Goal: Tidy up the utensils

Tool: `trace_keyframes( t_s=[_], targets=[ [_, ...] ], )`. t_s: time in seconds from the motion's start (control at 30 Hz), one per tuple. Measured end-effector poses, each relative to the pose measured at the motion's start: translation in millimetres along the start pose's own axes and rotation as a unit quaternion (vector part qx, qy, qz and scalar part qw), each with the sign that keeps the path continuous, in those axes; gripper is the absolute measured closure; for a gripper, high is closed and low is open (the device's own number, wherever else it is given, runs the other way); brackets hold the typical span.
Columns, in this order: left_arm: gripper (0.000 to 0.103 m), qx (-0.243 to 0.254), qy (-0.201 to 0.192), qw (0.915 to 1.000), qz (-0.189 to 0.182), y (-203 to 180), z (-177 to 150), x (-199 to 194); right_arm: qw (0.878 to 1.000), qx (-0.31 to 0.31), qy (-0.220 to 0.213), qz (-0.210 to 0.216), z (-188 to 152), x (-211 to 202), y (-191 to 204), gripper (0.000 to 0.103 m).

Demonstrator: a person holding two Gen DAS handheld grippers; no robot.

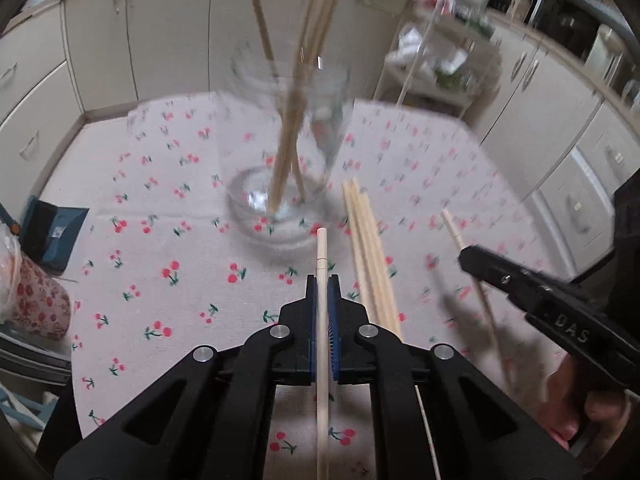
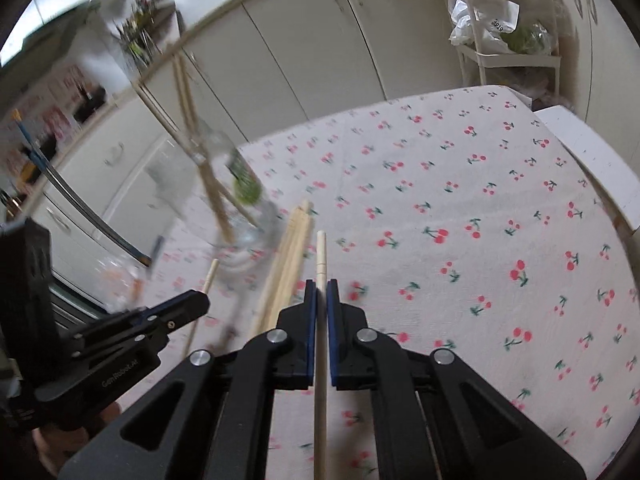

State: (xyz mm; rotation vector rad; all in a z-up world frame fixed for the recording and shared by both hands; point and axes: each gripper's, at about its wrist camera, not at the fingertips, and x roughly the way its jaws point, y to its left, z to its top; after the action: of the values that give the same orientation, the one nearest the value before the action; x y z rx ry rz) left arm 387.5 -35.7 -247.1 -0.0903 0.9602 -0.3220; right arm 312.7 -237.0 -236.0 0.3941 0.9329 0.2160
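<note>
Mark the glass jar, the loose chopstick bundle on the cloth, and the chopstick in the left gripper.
glass jar [image 1: 276,216], left wrist view, thick base.
chopstick bundle [image 1: 370,248], left wrist view, mid-length.
held chopstick [image 1: 322,248], left wrist view, shaft ahead of the left gripper [image 1: 322,280].

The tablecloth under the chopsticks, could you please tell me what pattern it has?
The tablecloth is white with small red cherries on green stems, clearest in the right wrist view.

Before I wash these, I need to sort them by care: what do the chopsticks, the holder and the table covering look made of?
Chopsticks: pale, matte, likely bare wood or bamboo. Holder: clear and glossy, cloth showing through it, so glass or perhaps hard plastic; blur leaves that open. Table covering: matte woven-looking cloth, printed with cherries.
</note>
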Motion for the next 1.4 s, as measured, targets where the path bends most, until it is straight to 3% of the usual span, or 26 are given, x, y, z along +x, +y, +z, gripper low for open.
trace_keyframes(
  t_s=[0.17, 0.3, 0.53, 0.67, 0.83, 1.17, 1.4],
  targets=[
    [0.098, -0.009, -0.087, 0.9961, -0.015, 5.8, 9.0, -44.8, 0.996, 0.001, -0.078, 0.041, 8.6, -31.9, 17.3, 0.097],
    [0.098, -0.02, -0.163, 0.9863, -0.017, 9.7, 24.2, -76.5, 0.983, -0.01, -0.171, 0.069, 27.2, -60.1, 42.5, 0.097],
    [0.098, -0.056, -0.281, 0.9576, -0.035, 22.2, 62.4, -118.4, 0.954, 0.01, -0.278, 0.109, 73.9, -78.3, 69.4, 0.097],
    [0.098, -0.078, -0.338, 0.9365, -0.053, 28.1, 88.3, -137.3, 0.937, 0.026, -0.326, 0.12, 101.0, -83.1, 77.6, 0.097],
    [0.098, -0.088, -0.374, 0.9216, -0.053, 29.9, 112.0, -135.3, 0.921, 0.047, -0.367, 0.124, 123.6, -73.7, 81.4, 0.097],
    [0.098, -0.109, -0.385, 0.9151, -0.05, 38.6, 136.6, -92.1, 0.915, 0.074, -0.376, 0.124, 144.8, -27.7, 80.1, 0.097],
    [0.098, -0.118, -0.392, 0.9115, -0.044, 48.6, 146.6, -69.5, 0.919, 0.075, -0.37, 0.115, 146.3, -1.9, 77.5, 0.097]
  ],
)
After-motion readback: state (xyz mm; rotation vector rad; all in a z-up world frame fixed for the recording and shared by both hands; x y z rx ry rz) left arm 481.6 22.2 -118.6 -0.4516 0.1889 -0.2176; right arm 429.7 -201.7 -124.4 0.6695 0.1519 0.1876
